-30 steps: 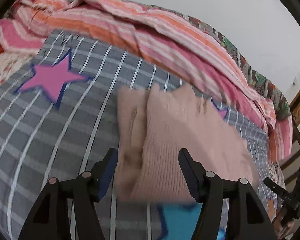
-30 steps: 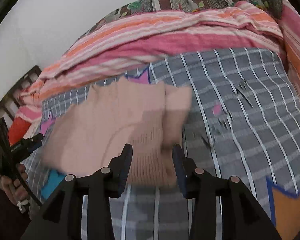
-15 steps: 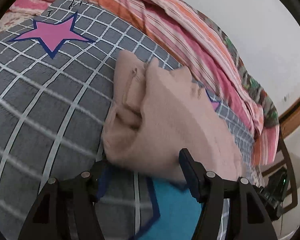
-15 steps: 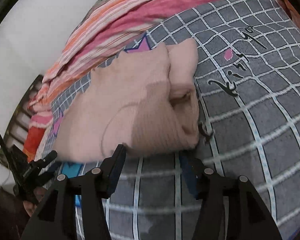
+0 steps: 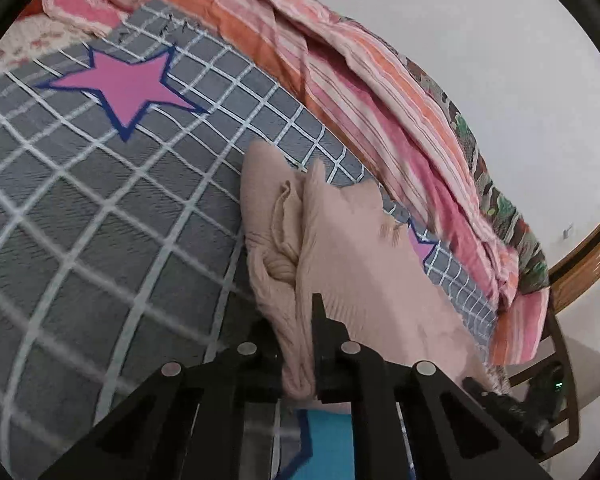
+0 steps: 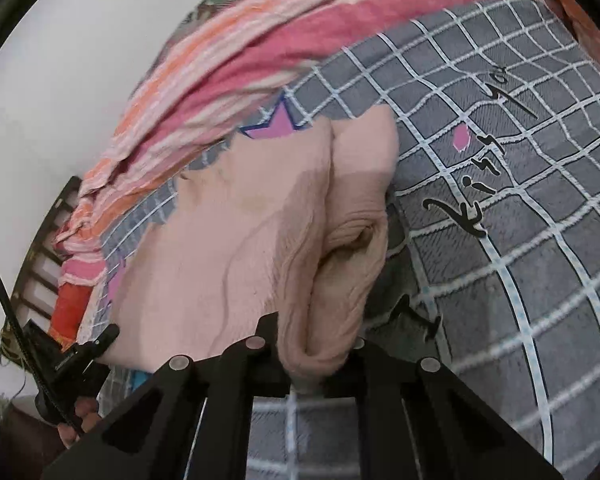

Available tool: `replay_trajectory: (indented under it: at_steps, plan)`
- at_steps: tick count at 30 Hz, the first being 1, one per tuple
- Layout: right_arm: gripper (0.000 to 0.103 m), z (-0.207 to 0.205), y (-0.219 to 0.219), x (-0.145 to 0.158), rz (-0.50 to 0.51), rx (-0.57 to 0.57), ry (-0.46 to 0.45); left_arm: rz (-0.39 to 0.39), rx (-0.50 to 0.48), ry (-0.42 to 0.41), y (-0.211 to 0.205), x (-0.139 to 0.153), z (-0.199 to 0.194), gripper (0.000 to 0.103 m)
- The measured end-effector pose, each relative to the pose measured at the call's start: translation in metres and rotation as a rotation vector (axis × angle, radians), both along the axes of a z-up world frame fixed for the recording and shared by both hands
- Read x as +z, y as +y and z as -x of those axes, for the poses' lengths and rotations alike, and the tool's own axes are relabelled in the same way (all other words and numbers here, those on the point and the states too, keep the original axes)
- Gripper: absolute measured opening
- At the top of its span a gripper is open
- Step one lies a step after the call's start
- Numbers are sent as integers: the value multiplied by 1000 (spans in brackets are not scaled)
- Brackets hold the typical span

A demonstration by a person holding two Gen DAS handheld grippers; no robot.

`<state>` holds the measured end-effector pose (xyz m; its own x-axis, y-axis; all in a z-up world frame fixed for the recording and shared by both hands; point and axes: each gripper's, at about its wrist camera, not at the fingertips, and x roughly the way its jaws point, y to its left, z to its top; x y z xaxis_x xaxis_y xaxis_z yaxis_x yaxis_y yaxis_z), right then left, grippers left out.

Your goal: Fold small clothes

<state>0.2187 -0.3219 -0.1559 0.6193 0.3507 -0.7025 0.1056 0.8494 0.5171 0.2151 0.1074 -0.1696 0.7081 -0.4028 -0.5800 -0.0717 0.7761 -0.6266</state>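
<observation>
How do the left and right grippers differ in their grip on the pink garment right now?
The left gripper pinches the pink garment at its near left corner; the right gripper bites a thicker rolled bunch at its right corner. Both are shut on the same near hem.

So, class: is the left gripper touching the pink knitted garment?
Touching. The left wrist view shows the left gripper closed on a bunched edge of the pink knitted garment.

Two wrist cameras, low and close over the bed

We look along each gripper's fingers: our left view faces the grey checked blanket (image 5: 100,220) with the striped quilt (image 5: 380,120) beyond, our right view faces it from the opposite side; both share the pink garment (image 5: 360,264) (image 6: 240,240) right before the lens
</observation>
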Motion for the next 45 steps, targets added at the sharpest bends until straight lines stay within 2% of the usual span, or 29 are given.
replay_trajectory:
  at_steps: [9, 12, 13, 15, 17, 20, 24, 28, 31, 34, 38, 40, 44, 45]
  plan:
    - [8, 79, -4, 11, 44, 57, 15, -47, -66, 7, 0, 0, 78, 11]
    - [8, 106, -3, 11, 101, 76, 10, -63, -96, -5, -1, -1, 93, 12]
    - [9, 112, -2, 11, 127, 79, 6, -87, -98, -5, -2, 0, 96, 14]
    - [17, 118, -1, 9, 174, 85, 11, -157, -95, 0, -1, 2, 98, 25]
    - [29, 122, -4, 12, 214, 86, -5, -219, -87, -3, 4, 5, 100, 37]
    - [35, 128, -13, 23, 287, 35, -50, -280, -50, -41, 15, 17, 98, 45]
    - [35, 108, -19, 39, 313, 13, -96, -344, -55, -76, 11, 40, 72, 49]
    - [35, 66, -11, 50, 334, 17, -129, -383, -90, -94, -9, 55, 32, 50]
    - [35, 35, 3, 50, 384, 10, -110, -392, -100, -106, -26, 57, 6, 50]
    - [35, 5, 19, 43, 451, 5, -66, -412, -107, -68, -44, 50, -20, 50]
    - [35, -18, 28, 22, 474, 14, -1, -510, -96, -21, -65, 33, -39, 49]
    - [35, -25, 27, 9, 485, 2, 35, -546, -89, -25, -69, 24, -42, 47]
    - [32, -27, 20, -1, 459, -5, 48, -536, -94, 10, -68, 6, -44, 30]
    - [31, -26, 19, -2, 462, -8, 42, -534, -91, 10, -67, 5, -44, 29]
